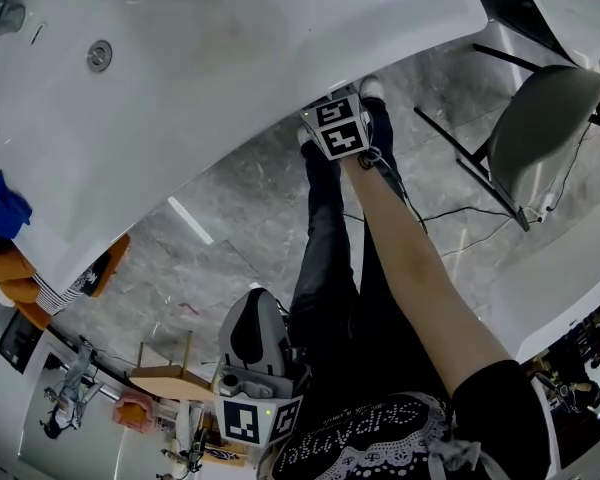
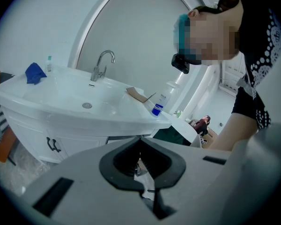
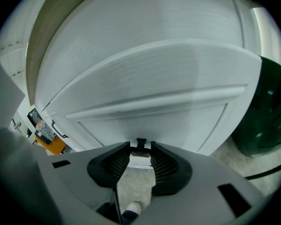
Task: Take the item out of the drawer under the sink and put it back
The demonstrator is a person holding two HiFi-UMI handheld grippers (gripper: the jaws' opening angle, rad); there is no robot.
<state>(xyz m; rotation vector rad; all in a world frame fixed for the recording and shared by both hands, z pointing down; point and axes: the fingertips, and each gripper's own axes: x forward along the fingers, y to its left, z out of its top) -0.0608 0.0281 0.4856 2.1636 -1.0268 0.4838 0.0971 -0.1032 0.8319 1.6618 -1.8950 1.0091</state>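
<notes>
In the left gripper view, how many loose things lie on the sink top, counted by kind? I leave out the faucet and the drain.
Bottles: 2 (small bottle at the back, blue-labelled bottle near the front edge)
Cloths: 1 (blue cloth)
Cardboard: 1 (brown cardboard piece)
Total: 4

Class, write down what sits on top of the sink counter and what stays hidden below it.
On the sink counter: faucet, blue cloth, cardboard piece, blue-labelled bottle. Below, the white drawer front, its handle in the right hand-held gripper, hides whatever is inside.
</notes>
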